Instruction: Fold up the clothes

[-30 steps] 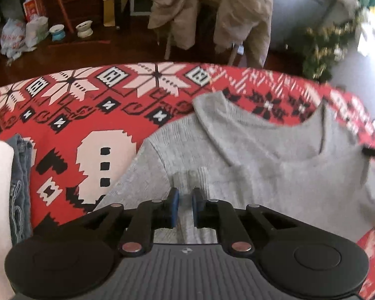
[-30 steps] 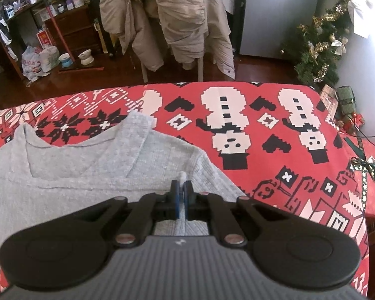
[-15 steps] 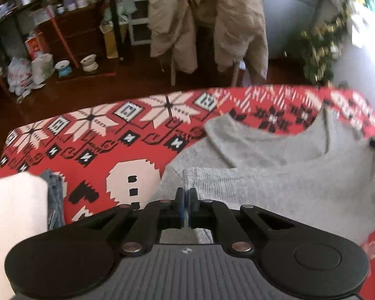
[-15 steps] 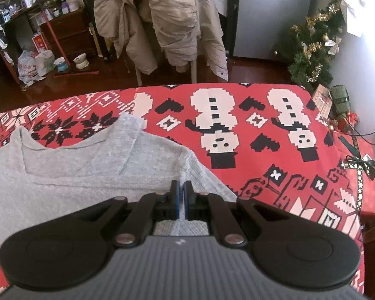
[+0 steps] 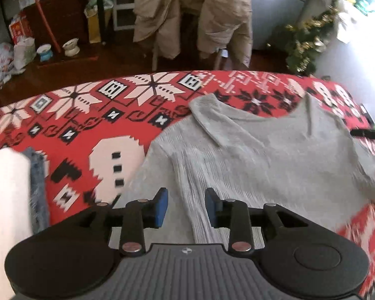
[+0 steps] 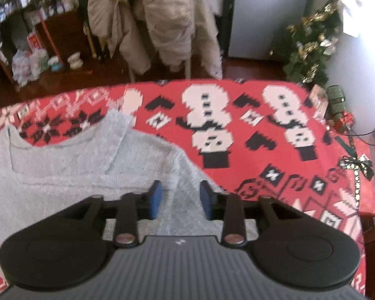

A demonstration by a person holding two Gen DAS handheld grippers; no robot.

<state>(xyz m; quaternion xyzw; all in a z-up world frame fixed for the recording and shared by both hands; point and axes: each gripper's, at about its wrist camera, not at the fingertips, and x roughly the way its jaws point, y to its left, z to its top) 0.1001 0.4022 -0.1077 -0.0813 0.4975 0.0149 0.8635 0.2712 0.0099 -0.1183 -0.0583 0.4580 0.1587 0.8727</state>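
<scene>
Sweater (image 5: 275, 165), grey and ribbed, lies spread on the tabletop, which is covered by a red cloth (image 5: 92, 115) patterned with white snowflakes and snowmen. Its neckline faces the far edge, and a sleeve is folded in across the body on each side.

Left gripper (image 5: 186, 207) hovers over the near left part of the sweater with its jaws open, the blue pads (image 5: 162, 206) apart and a raised ridge of grey knit running between them; whether the pads touch the fabric is hard to tell. Right gripper (image 6: 180, 201) sits over the near right part of the sweater (image 6: 62, 175), its jaws likewise open and holding nothing, with the sloping edge of the folded sleeve passing between the blue pads (image 6: 156, 200).

At the left edge of the left view, a folded white item (image 5: 5, 200) lies beside a piece of blue denim (image 5: 38, 190) on the red cloth. Beyond the tabletop, a beige coat (image 6: 157, 17) hangs over a chair, a small decorated Christmas tree (image 6: 310, 50) stands to the right, and cluttered shelves (image 6: 37, 32) line the back left. The right view is slightly blurred.
</scene>
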